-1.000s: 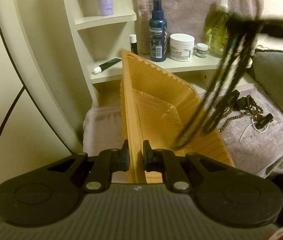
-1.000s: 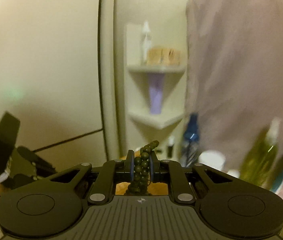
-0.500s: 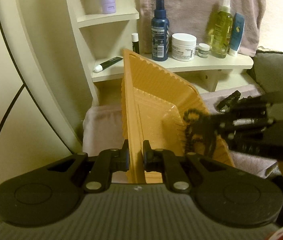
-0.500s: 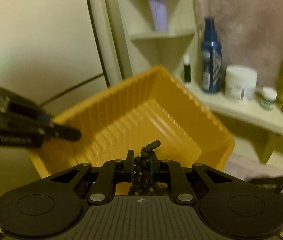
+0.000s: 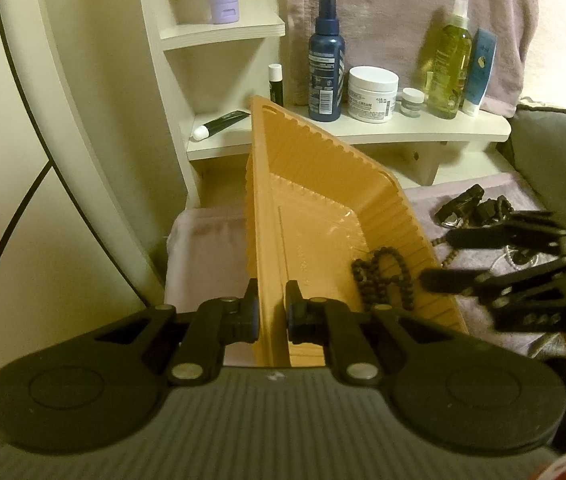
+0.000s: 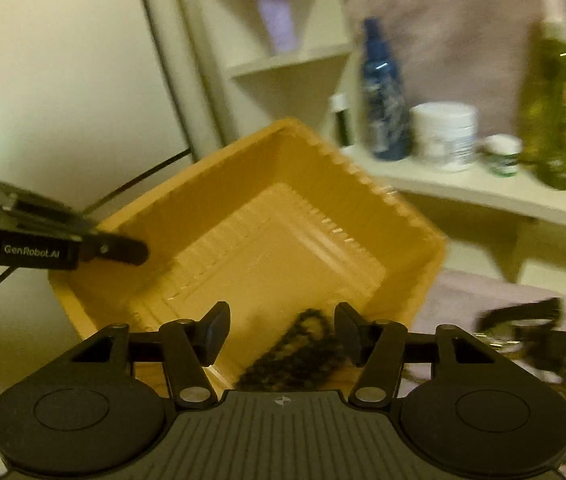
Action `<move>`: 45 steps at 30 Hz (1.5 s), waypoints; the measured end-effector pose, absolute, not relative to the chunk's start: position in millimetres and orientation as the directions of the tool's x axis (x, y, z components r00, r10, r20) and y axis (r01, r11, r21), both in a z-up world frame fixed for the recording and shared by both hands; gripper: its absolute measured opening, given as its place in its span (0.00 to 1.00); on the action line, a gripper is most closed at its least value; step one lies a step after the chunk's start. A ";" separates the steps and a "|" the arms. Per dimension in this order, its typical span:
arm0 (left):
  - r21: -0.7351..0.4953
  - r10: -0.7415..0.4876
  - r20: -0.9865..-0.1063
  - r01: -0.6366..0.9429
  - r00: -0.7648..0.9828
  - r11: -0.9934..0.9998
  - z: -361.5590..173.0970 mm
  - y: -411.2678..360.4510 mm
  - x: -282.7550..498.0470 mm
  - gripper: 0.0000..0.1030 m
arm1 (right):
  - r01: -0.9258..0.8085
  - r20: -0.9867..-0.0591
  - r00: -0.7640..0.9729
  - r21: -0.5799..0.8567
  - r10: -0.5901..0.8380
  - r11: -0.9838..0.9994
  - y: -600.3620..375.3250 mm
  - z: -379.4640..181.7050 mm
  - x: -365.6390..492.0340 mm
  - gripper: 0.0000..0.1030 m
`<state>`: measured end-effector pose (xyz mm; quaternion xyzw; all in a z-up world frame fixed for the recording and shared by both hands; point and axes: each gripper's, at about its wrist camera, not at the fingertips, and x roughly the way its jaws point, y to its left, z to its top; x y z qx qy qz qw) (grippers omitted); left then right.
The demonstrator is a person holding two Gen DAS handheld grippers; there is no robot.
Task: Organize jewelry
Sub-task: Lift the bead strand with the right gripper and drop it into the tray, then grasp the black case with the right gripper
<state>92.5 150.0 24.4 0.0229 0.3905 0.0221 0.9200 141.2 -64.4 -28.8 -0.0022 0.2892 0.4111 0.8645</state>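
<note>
Nearest the left camera, the left gripper (image 5: pixel 272 316) pinches the near rim of a ribbed orange plastic tray (image 5: pixel 315 208), tilting it. Inside lies a dark beaded necklace (image 5: pixel 383 276), below the right gripper (image 6: pixel 281 332), whose jaws are opening, empty. Beyond, more dark jewelry (image 5: pixel 471 208) sits on mauve cloth (image 5: pixel 479 256).

Tilted orange tray (image 5: pixel 323 216) stands open at frame centre; its raised left wall, a bottle-laden shelf (image 5: pixel 363 136) behind and jewelry pile (image 5: pixel 479 208) at right hem it in.

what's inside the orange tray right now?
One dark bead necklace lies in the orange tray near its right wall; the near corner is covered by the left gripper.
</note>
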 end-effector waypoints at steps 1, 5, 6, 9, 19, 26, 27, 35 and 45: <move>0.060 0.059 -0.718 -0.023 0.694 0.998 24.6 149.9 92.3 0.10 | -0.691 -0.495 0.522 0.231 0.694 0.685 -74.1 -28.1 138.6 0.56; 0.058 0.059 -0.717 -0.025 0.694 0.998 24.3 149.8 91.6 0.10 | -0.579 -0.504 0.638 0.184 0.582 0.794 -113.9 -31.8 128.6 0.56; 0.057 0.059 -0.717 -0.026 0.694 0.998 24.3 149.5 91.6 0.10 | -0.549 -0.507 0.658 0.183 0.557 0.815 -123.9 -32.5 126.4 0.56; 0.055 0.060 -0.719 -0.030 0.693 0.998 23.8 150.1 91.2 0.10 | -0.459 -0.532 0.703 0.167 0.472 0.873 -152.8 -37.1 121.1 0.56; 0.053 0.067 -0.721 -0.041 0.690 0.998 23.2 150.3 90.7 0.10 | -0.291 -0.578 0.757 0.118 0.304 0.949 -208.1 -52.0 115.5 0.56; 0.062 0.074 -0.725 -0.041 0.685 0.997 23.6 149.9 92.2 0.10 | -0.281 -0.588 0.756 0.102 0.286 0.954 -215.5 -64.2 124.4 0.67; 0.062 0.073 -0.725 -0.041 0.685 0.997 23.8 150.1 92.3 0.10 | -0.283 -0.588 0.756 0.100 0.287 0.954 -215.4 -65.6 126.7 0.73; 0.066 0.077 -0.728 -0.042 0.681 0.997 23.7 149.6 92.0 0.10 | -0.373 -0.621 0.731 -0.017 0.283 0.928 -212.6 -78.6 152.7 0.78; 0.065 0.081 -0.731 -0.049 0.678 0.997 23.5 148.6 92.3 0.10 | -0.558 -0.665 0.673 -0.171 0.323 0.812 -222.7 -95.2 178.3 0.78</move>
